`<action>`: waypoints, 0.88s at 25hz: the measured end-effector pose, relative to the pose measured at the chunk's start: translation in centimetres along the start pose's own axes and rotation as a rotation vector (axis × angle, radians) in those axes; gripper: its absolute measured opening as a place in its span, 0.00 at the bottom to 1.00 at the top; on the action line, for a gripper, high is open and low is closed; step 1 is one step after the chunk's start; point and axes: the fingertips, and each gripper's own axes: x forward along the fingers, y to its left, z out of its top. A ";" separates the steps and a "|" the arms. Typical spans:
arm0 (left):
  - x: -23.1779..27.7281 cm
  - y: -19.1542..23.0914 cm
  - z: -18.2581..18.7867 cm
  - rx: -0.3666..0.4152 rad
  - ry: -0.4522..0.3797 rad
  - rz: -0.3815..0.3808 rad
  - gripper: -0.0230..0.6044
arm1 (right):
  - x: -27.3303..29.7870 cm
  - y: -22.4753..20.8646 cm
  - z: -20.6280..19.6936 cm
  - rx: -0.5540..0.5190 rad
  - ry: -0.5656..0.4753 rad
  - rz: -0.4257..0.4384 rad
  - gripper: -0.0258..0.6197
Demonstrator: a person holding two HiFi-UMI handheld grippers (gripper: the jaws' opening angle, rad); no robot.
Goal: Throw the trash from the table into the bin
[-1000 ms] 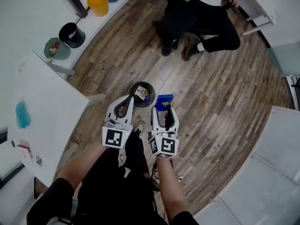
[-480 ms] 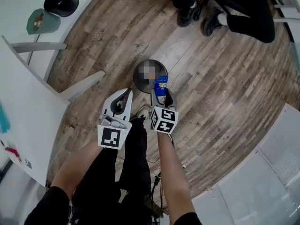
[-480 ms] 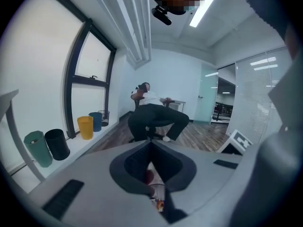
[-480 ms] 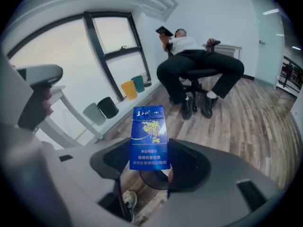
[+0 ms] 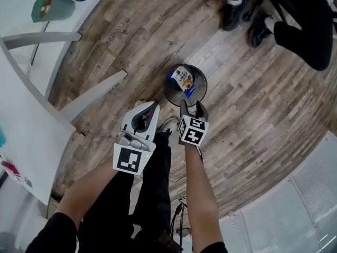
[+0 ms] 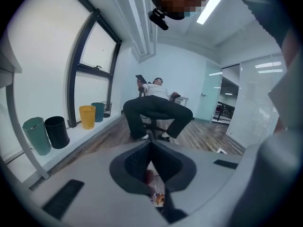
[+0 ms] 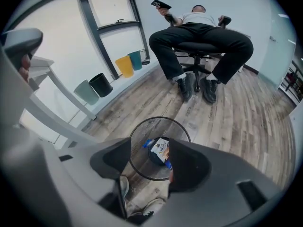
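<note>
The white worktop (image 5: 26,115) lies at our nine o'clock. Our left gripper (image 5: 150,109) hangs with its jaws together, holding nothing. At its three o'clock, our right gripper (image 5: 191,108) has its jaws apart and empty. At that gripper's twelve o'clock the wire bin (image 5: 167,91) stands on the floor (image 5: 253,115), with a snack packet (image 5: 184,78) inside.

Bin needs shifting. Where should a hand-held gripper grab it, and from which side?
Take the bin by its top rim, coming straight down, with one jaw inside the mesh wall and one outside. It stands upright and open-topped, the wall looks thin enough to pinch, and the packets lie low in the middle, clear of the rim.
</note>
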 end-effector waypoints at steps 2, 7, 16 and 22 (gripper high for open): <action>0.0 0.3 -0.1 -0.014 -0.005 0.011 0.03 | 0.2 0.5 0.0 -0.005 0.002 0.008 0.43; -0.5 0.7 1.7 -0.026 -0.026 0.034 0.03 | -2.2 1.1 2.1 -0.025 -0.040 -0.040 0.15; -4.9 -2.2 15.7 0.010 -0.107 0.017 0.03 | -17.8 4.5 14.4 -0.040 -0.279 -0.039 0.05; -10.7 -4.7 26.7 -0.026 -0.181 0.006 0.03 | -31.6 9.0 23.2 -0.068 -0.481 0.028 0.05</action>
